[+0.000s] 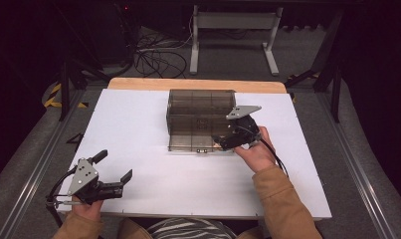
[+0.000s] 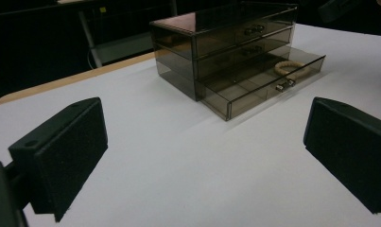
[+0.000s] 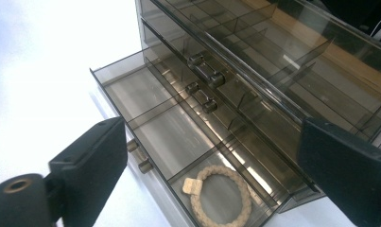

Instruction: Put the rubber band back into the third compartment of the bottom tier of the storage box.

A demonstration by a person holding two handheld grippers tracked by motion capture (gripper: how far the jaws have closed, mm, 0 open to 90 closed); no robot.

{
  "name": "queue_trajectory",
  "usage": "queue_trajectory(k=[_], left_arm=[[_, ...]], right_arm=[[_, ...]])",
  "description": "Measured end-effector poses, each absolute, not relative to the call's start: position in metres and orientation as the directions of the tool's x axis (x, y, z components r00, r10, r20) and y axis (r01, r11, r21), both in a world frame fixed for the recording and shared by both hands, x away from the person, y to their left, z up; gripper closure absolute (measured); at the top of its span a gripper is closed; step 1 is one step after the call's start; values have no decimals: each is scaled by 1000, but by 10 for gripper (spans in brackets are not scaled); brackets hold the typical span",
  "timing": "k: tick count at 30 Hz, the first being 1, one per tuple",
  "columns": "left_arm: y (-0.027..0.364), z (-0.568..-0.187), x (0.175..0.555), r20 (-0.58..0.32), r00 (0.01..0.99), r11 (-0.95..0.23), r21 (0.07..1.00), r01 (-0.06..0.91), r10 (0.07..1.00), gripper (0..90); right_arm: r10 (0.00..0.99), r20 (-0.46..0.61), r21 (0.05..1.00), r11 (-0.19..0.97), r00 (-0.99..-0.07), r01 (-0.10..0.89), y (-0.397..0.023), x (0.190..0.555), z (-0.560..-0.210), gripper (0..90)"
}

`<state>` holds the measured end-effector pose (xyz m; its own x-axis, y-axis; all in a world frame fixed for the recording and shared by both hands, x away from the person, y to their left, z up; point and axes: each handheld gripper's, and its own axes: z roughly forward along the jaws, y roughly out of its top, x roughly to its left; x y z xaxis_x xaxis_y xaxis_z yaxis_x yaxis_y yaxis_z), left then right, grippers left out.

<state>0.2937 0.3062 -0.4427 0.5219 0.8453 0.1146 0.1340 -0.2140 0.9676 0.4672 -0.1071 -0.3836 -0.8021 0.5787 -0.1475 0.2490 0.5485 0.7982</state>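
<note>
Bracelet [image 3: 221, 198] of braided cream cord lies flat in the end compartment of the open bottom drawer [image 3: 145, 118], the compartment nearest to my right claw [image 3: 212, 161]. A small pale tag sits on the ring, at its side toward the drawer front. I judge it light and soft, so it will bend when I pinch it, and it is not fragile. The cord looks rough, so I think it will not slip. If I must take it again, the best place is across one side of the ring, away from the tag, with one pad inside the loop and one outside.

The drawer belongs to a small chest [image 1: 200, 119] of smoky clear plastic with three drawers; the two upper ones are shut. I judge this plastic stiff but smooth and easy to scratch. To push the drawer in, I would press on its front near the two little metal knobs [image 3: 138, 156].

My right claw hangs just above the drawer with its pads spread wide and nothing between them. My left claw [image 1: 116, 167] rests well apart, near the table [image 1: 138, 124] edge at my side, spread too and holding nothing.
</note>
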Motion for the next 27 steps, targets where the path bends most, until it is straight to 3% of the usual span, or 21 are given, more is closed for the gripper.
queue_trajectory(k=[18,27], left_arm=[[307,-443,293,113,521,-212,968,134,846,11],[307,-442,294,110,520,-210,968,137,847,11]], right_arm=[[570,-143,832,512,-809,213,-109,459,-377,4],[570,-145,865,469,-809,176,-122,446,-369,0]])
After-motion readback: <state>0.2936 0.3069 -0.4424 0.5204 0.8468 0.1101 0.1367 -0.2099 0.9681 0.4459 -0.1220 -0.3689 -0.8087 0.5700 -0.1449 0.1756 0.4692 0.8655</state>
